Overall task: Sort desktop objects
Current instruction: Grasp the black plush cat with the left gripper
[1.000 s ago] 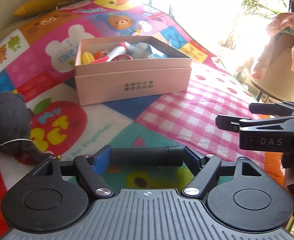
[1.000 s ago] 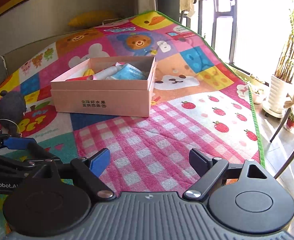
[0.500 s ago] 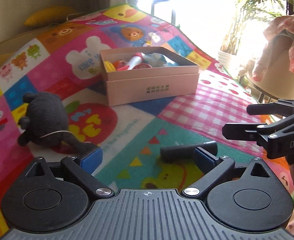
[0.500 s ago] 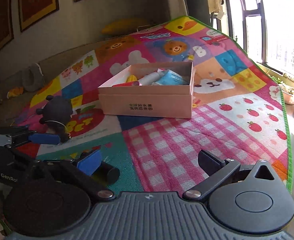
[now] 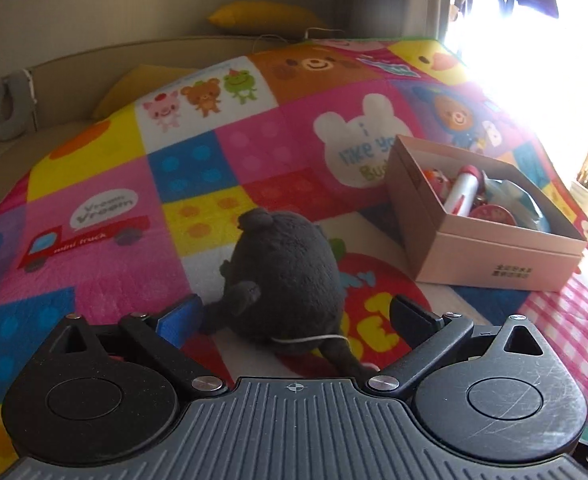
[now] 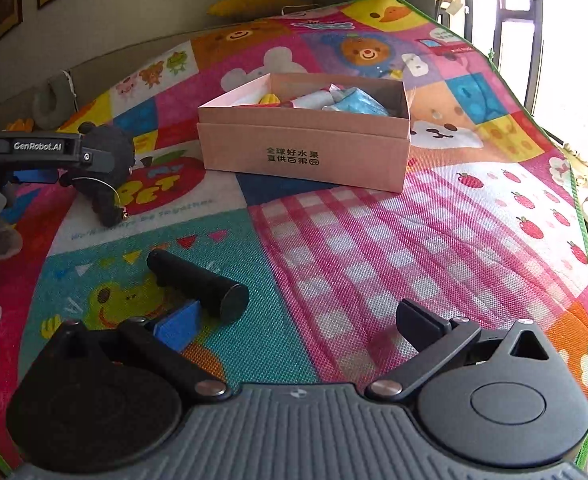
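The play mat [image 6: 374, 240] covers the whole floor area, bright patchwork w/ bears, frogs, a truck and a pink check patch. On it, toward the far side, sits a pink cardboard box [image 6: 302, 152], lid off, dark printed characters on the front wall. Inside: a white tube w/ red cap [image 5: 462, 192], a crumpled blue-and-white packet [image 6: 354, 102], a round red-pink thing [image 5: 492, 214], a bit of yellow [image 6: 269, 99] at the back corner. Rest of the contents are piled together, can't tell what they are. Near wall hides the box bottom from the right-side view.

A dark plush toy [image 5: 285, 276] lies on the mat left of the box, apart from it, on the red apple print; thin pale cord round its lower part. Its face isn't visible.

Left gripper [image 5: 294, 316] has just been opening wide; the plush sits between the two fingers, blue pad [image 5: 177, 320] right by its arm. Whether the pad touches the plush I can't tell; the other finger stands clear of it. Not clamped.

A black cylinder [image 6: 197, 284] lies loose on the green frog patch, nearer than the box, well apart from it. Right gripper [image 6: 298, 326] is spread wide too, jaws just been opening, nothing between them; its blue pad [image 6: 177, 326] overlaps the cylinder's near end in view, contact unclear.

Window glare washes out the right edge of the mat in the left view.
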